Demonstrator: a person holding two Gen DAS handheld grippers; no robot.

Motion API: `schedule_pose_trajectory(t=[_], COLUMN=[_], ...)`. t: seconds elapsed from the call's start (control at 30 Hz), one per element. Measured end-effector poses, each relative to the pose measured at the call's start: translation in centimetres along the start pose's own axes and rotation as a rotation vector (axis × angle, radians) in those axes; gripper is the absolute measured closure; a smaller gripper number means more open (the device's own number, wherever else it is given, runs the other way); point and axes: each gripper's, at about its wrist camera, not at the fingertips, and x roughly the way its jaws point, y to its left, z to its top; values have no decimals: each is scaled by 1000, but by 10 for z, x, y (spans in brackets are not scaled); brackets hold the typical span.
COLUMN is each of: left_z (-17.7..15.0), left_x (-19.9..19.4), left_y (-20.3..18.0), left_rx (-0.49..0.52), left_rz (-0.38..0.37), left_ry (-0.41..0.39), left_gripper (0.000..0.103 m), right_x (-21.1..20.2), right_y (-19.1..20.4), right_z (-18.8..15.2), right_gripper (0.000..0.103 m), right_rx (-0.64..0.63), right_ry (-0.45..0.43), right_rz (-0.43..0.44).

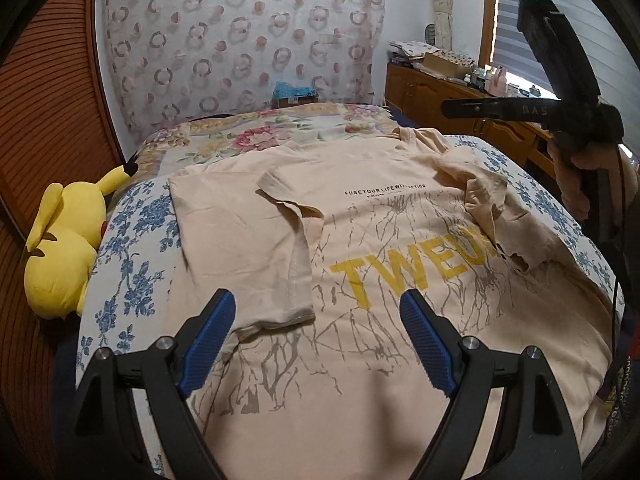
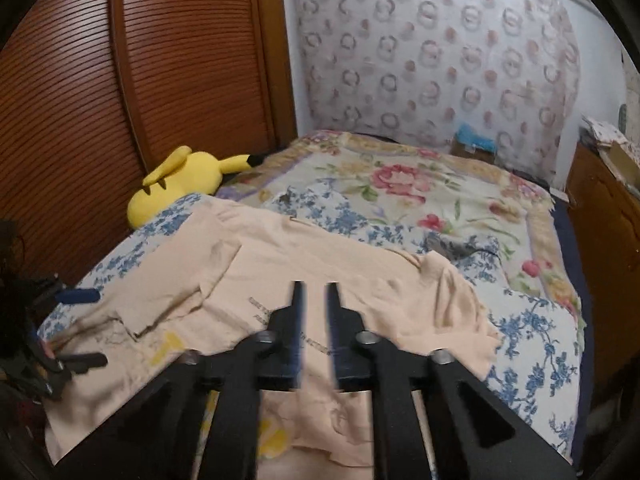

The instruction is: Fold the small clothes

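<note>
- While both sleeves lie folded onto the T-shirt (image 1: pixel 360 248), its body remains unfolded.
- Left gripper (image 1: pixel 316 344) spread, empty; right gripper (image 2: pixel 314 300) narrowly parted, pinching nothing.

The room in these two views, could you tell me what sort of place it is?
Most likely a home bedroom: a bed under floral covers, a yellow plush toy beside a slatted wooden wardrobe, and a cluttered wooden dresser.
</note>
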Motion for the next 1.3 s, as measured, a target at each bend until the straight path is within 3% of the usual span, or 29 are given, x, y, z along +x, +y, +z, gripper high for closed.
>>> schedule_pose_trajectory(t=[0.03, 0.2, 0.4, 0.6, 0.67, 0.77, 1.1, 1.3], left_z=[-1, -2, -3, -3, -2, -3, -5, -4], left_x=[0, -2, -11, -11, -11, -11, -13, -15], left_y=[0, 2, 0, -8, -9, -10, -7, 5], left_rx=[-3, -10, -28, -18, -22, -24, -32, -49], left_rz=[1, -5, -28, -33, -35, -30, -23, -22], left_ry=[0, -5, -35, -37, -36, -35, -37, -47], left_gripper=[18, 18, 18, 18, 18, 18, 18, 18], right_x=[2, -9, -12, -14, -11, -11, -13, -11], right_y=[0, -11, -44, -56, -50, -39, -19, -6], right_z=[1, -15, -65, -84, -82, -78, -47, -31], right_gripper=[73, 71, 71, 72, 89, 99, 101, 102], right_rx=[4, 31, 83, 119, 96, 47, -18, -7], right_ry=[5, 31, 150, 164, 164, 152, 104, 80], right_rz=[-2, -82, -178, -162, -161, -143, -137, -56])
